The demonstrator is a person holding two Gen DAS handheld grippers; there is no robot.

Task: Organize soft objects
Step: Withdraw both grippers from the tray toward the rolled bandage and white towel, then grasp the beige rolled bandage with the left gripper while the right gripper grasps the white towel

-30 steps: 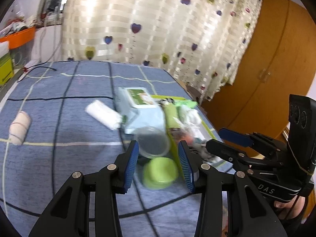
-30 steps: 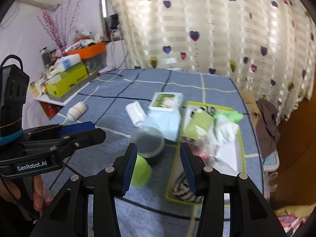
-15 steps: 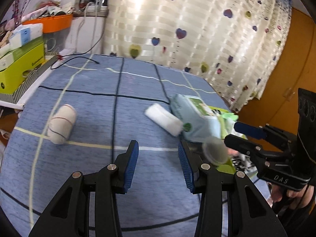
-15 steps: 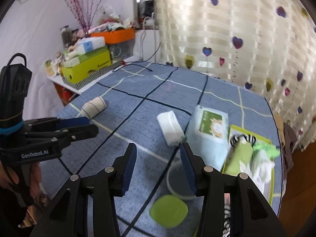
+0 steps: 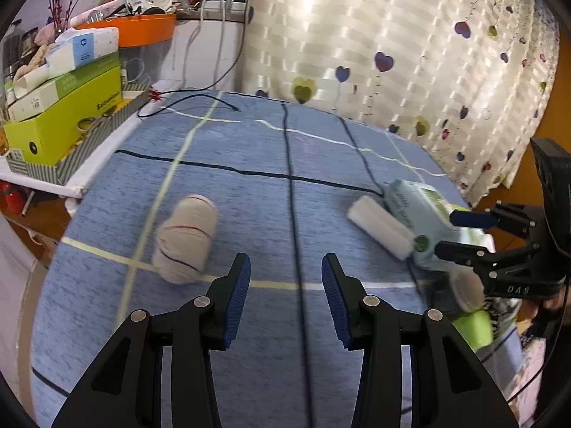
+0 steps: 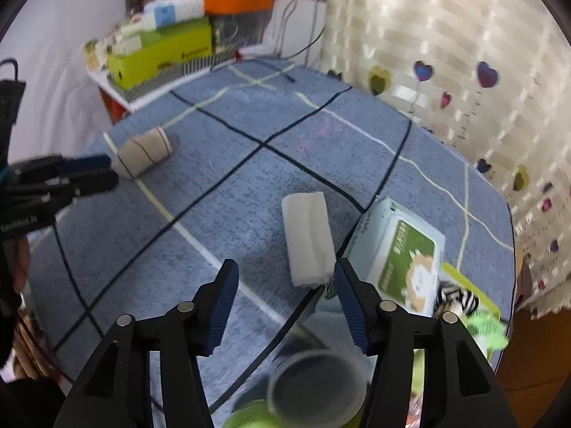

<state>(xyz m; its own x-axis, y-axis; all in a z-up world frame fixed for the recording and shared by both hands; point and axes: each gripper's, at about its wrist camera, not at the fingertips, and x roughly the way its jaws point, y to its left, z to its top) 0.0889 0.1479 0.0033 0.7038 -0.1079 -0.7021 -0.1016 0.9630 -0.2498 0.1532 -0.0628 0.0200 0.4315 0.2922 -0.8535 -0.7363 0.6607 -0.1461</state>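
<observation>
both tools are spread wide and carry nothing. the left tool (image 5: 286,294) hangs near the beige rolled bandage (image 5: 185,237) lying on its side on the blue checked worktop (image 5: 271,149); the right tool (image 6: 283,297) hangs just beside the white folded cloth (image 6: 308,237), which rests against the wipes pack (image 6: 399,253). judging from this, the step in hand is picking up a roll: straddle it across its width and close gently, since it looks squashy and may roll. the bandage is cylindrical and ribbed, the cloth a soft, fluffy block.

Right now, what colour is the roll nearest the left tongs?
Beige roll with thin red and dark bands; clearest in the left wrist view.
</observation>
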